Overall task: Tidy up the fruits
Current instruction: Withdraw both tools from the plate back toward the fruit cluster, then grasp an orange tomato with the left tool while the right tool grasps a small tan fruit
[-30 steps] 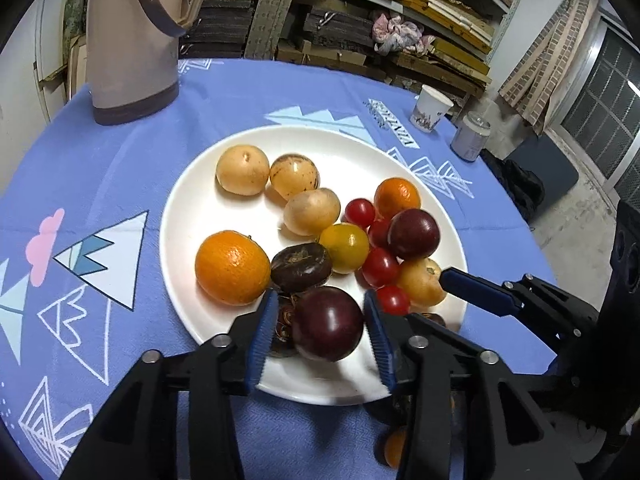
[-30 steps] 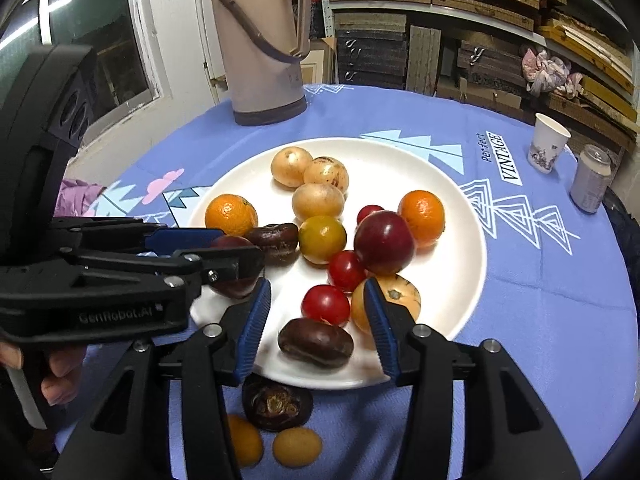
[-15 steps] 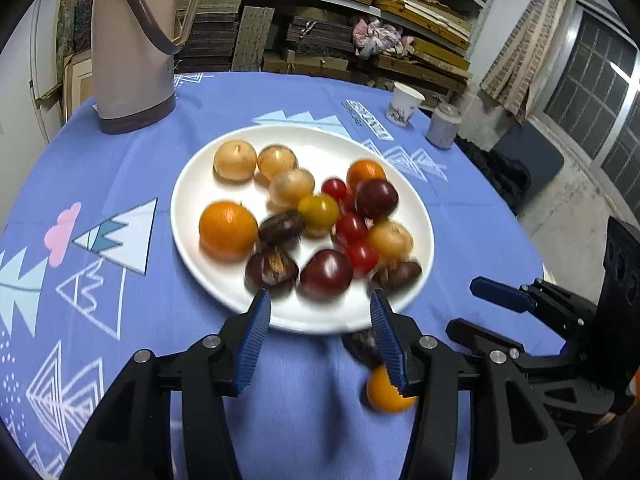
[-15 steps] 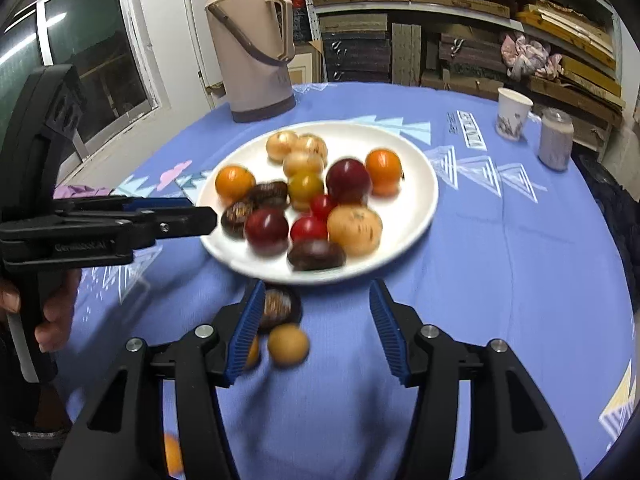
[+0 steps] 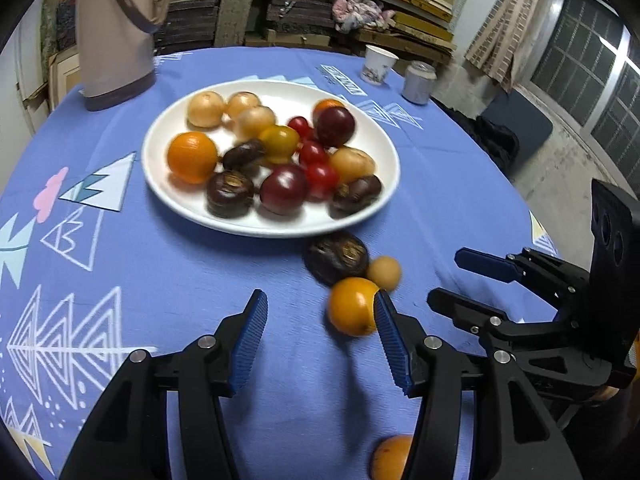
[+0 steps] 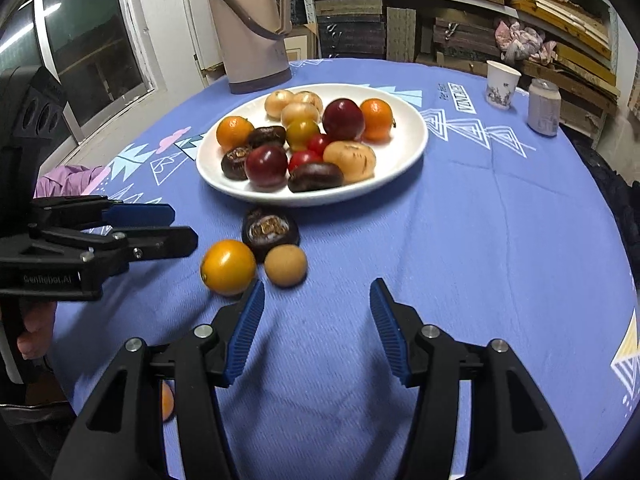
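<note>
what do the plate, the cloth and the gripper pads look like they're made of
Plate: probably glazed ceramic; white, smooth, glossy rim.
Cloth: woven fabric, matte blue; fine weave and soft creases show.
Gripper pads: likely rubber or soft plastic; blue with ridges, on black, hard-looking plastic fingers.

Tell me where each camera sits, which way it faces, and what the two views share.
Left wrist: on the left gripper, angled down at the tablecloth; its open jaws and the right gripper show.
Right wrist: on the right gripper, angled down likewise; its open jaws, the left gripper and a hand show.
Shared: the plate of fruit, thermos, loose orange.
</note>
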Demonstrator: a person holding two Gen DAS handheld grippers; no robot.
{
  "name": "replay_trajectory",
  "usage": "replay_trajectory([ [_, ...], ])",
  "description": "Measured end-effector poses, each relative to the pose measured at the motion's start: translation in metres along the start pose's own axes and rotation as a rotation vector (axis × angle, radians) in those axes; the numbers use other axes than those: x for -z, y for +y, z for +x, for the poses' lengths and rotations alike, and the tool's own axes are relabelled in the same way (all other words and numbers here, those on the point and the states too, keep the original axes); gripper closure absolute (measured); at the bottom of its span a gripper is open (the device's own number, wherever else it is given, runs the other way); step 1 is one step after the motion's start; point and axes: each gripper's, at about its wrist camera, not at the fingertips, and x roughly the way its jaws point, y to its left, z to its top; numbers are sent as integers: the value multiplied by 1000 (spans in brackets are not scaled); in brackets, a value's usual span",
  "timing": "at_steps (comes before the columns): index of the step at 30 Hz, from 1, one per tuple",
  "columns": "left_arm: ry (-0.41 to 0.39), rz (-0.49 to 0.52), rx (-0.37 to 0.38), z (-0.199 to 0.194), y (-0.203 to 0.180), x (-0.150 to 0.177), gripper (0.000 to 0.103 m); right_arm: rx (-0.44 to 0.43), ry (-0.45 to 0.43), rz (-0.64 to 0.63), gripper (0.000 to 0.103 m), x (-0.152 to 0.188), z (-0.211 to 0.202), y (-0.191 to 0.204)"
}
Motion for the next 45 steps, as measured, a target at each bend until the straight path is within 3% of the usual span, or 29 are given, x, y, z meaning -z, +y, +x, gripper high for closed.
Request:
replay_trajectory([
  [9,55,23,11,29,-16,1,48,-15,8,10,48,5,1,-5],
  [13,90,5,38,40,-10,1,62,-17,9,10,48,5,2,-6],
  [17,78,15,49,41,-8,1,65,-4,13,-14,47,4,4,1],
  [20,57,26,59,44,-8,2,64,67,6,-49,39,4,9,7],
  [33,40,36,7,35,-1,9,65,52,24,-93,39,-1,20,17],
  [39,36,20,-11,25,15,18,64,26,77,-104,53,-12,41,29],
  [45,21,20,-14,24,16,19,63,42,98,-63,59,-19,53,30],
])
